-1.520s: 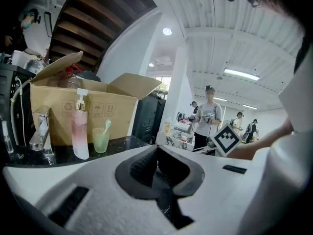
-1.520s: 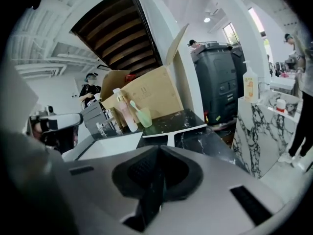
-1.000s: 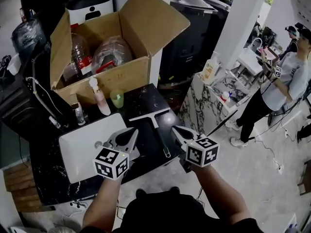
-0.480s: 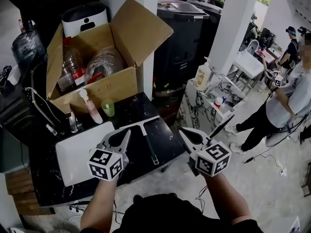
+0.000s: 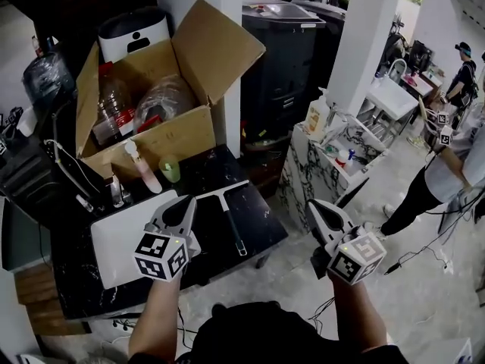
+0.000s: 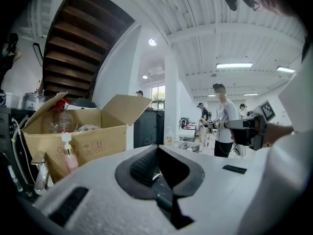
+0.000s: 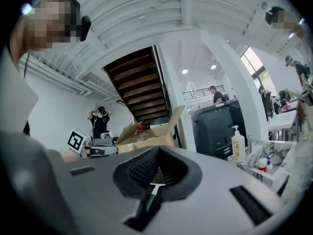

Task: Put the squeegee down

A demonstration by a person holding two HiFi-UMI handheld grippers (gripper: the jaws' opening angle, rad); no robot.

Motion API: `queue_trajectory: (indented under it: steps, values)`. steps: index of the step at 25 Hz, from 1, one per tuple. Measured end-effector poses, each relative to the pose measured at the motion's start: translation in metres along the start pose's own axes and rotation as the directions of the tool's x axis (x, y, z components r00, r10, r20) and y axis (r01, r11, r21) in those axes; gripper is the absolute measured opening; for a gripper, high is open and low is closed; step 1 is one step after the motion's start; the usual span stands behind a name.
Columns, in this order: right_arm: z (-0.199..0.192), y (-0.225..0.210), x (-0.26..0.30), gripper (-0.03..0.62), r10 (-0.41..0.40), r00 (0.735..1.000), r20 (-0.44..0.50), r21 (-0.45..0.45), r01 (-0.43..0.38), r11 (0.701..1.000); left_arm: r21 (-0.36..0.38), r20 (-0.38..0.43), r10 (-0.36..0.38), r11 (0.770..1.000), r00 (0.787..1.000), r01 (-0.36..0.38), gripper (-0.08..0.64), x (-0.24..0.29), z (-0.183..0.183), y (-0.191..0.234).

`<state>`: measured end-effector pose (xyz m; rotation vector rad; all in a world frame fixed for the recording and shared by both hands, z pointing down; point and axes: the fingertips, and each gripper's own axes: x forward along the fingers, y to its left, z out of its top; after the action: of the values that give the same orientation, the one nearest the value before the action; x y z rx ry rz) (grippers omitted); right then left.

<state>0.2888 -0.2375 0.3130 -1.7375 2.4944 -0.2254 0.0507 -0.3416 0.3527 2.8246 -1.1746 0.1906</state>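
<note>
While held over the near edge of the black table [image 5: 261,217], pinching nothing: left gripper [image 5: 183,203], jaws pressed together tip to tip. Off the table's right side, above the pale floor, right gripper [image 5: 315,206], likewise clamped shut and empty. Flat on the tabletop between the two, touched by neither: squeegee [image 5: 232,224], pale blade toward the far side, dark handle toward the near edge. Just left of it, partly hidden by the left gripper, a white tray [image 5: 117,237]. Farther back on the left, an open cardboard box [image 5: 151,139] stuffed with clear plastic bottles, and in front of it a pink spray bottle [image 5: 144,169] and a small green cup [image 5: 170,169], both upright. To the right, a marble-patterned counter [image 5: 307,177] with a pump bottle [image 5: 315,116] on top. Beyond, a white pillar [image 5: 364,44], and at the far right edge a person in a pale shirt [image 5: 447,169].
</note>
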Motion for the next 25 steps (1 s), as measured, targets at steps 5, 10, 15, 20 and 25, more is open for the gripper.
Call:
queue_trajectory:
  steps: [5,10,15,20,25]
  values:
    - [0.000,0.000,-0.007,0.005,0.000,1.000,0.016,0.006,0.000,1.000,-0.015,0.009,0.033,0.999,0.999,-0.033,0.009,-0.004,-0.002,0.001]
    - [0.008,0.004,-0.014,0.005,0.005,1.000,0.026,-0.013,-0.005,1.000,-0.027,0.005,0.023,0.999,1.000,-0.023,0.009,-0.002,-0.004,-0.005]
    - [0.003,0.002,-0.027,0.003,-0.002,1.000,0.022,-0.055,0.003,0.998,-0.034,0.009,0.010,0.999,1.000,-0.010,0.009,-0.004,-0.005,-0.011]
    - [0.003,-0.001,-0.029,0.003,-0.006,1.000,0.022,-0.034,0.007,0.999,-0.033,0.013,0.005,0.999,1.000,-0.004,0.010,-0.005,-0.001,-0.014]
    - [-0.004,-0.001,-0.025,0.003,0.020,1.000,0.021,0.019,-0.020,1.000,-0.050,0.021,-0.010,0.999,1.000,0.011,0.009,-0.003,-0.002,-0.020]
